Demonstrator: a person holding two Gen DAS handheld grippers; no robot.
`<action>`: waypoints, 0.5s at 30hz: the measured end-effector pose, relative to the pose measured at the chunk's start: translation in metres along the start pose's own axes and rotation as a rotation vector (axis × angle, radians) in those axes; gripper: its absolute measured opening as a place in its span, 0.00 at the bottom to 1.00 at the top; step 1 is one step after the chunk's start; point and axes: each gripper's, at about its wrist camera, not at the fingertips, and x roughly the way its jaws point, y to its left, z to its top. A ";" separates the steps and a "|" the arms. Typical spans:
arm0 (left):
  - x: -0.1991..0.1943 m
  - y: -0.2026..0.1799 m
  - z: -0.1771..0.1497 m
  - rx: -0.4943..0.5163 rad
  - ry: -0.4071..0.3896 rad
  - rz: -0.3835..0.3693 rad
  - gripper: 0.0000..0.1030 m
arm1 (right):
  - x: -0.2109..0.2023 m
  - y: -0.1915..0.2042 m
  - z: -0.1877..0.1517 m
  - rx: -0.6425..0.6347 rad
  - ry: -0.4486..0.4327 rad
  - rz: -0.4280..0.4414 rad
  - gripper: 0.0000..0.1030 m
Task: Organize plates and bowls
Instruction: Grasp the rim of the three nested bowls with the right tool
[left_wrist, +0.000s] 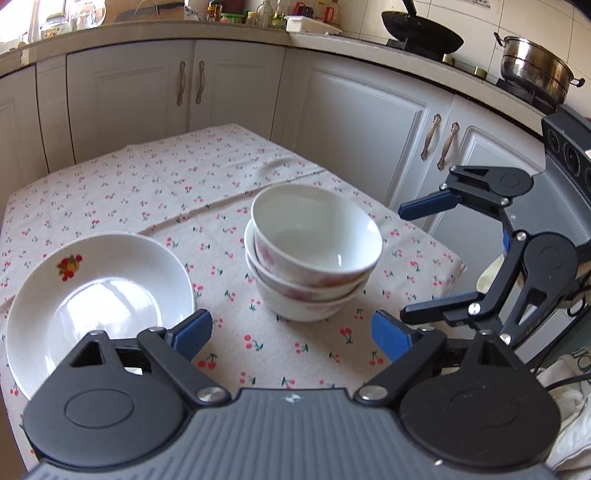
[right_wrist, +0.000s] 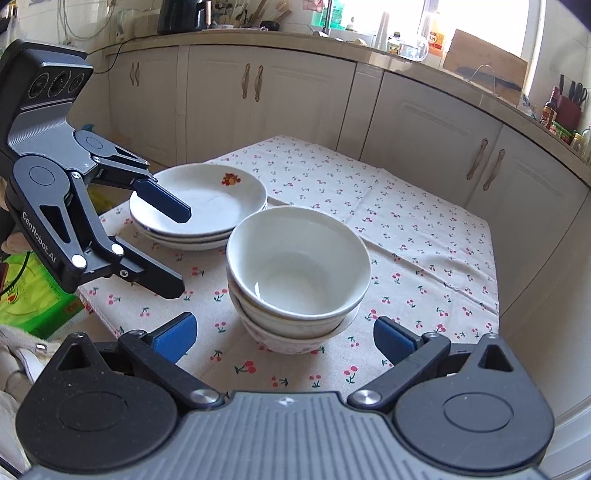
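At frame centre a stack of three white bowls (right_wrist: 295, 280) stands on the cherry-print tablecloth (right_wrist: 424, 236). The stacked white plates (right_wrist: 207, 206) sit upper left of it. The left gripper (left_wrist: 291, 334) and right gripper (right_wrist: 282, 338) both hold their fingers spread apart, gripping nothing.

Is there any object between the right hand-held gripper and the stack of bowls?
Nothing visible. The right hand-held gripper is open, and only bare cherry-print tablecloth lies before the stack of bowls. The left hand-held gripper and the plates are off to the left.
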 end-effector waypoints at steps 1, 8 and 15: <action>0.002 0.001 -0.002 0.002 0.009 0.003 0.90 | 0.002 0.000 -0.001 -0.001 0.007 0.003 1.00; 0.017 0.005 -0.004 0.030 0.054 -0.018 0.90 | 0.015 -0.006 -0.003 -0.003 0.034 -0.006 1.00; 0.038 0.003 0.007 0.099 0.101 -0.027 0.90 | 0.032 -0.021 -0.003 -0.004 0.063 0.001 1.00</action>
